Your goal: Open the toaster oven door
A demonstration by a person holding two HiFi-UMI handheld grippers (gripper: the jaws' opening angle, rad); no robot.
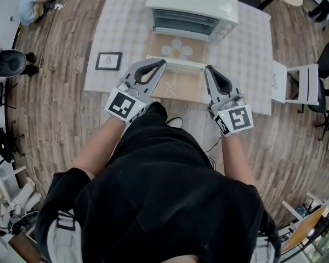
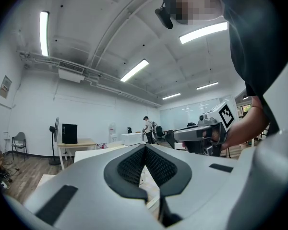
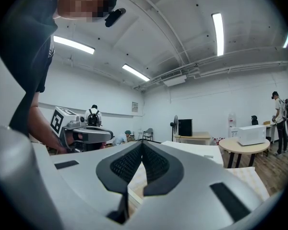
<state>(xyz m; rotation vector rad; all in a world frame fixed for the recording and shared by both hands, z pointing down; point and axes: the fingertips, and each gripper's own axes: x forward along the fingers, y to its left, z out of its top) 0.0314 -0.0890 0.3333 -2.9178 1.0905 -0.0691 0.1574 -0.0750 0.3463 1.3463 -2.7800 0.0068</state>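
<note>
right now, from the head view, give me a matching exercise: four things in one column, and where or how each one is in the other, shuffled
Things:
1. toaster oven
2. picture frame
3. white chair
4. left tongs

Places or states:
a. stands beside the table's right edge
b. shut and empty, over the table's near side
c. at the table's far side
d. on the table's left part

Pairs: 1-c, 2-d, 3-a, 4-b

Head view overhead — gripper views level.
</note>
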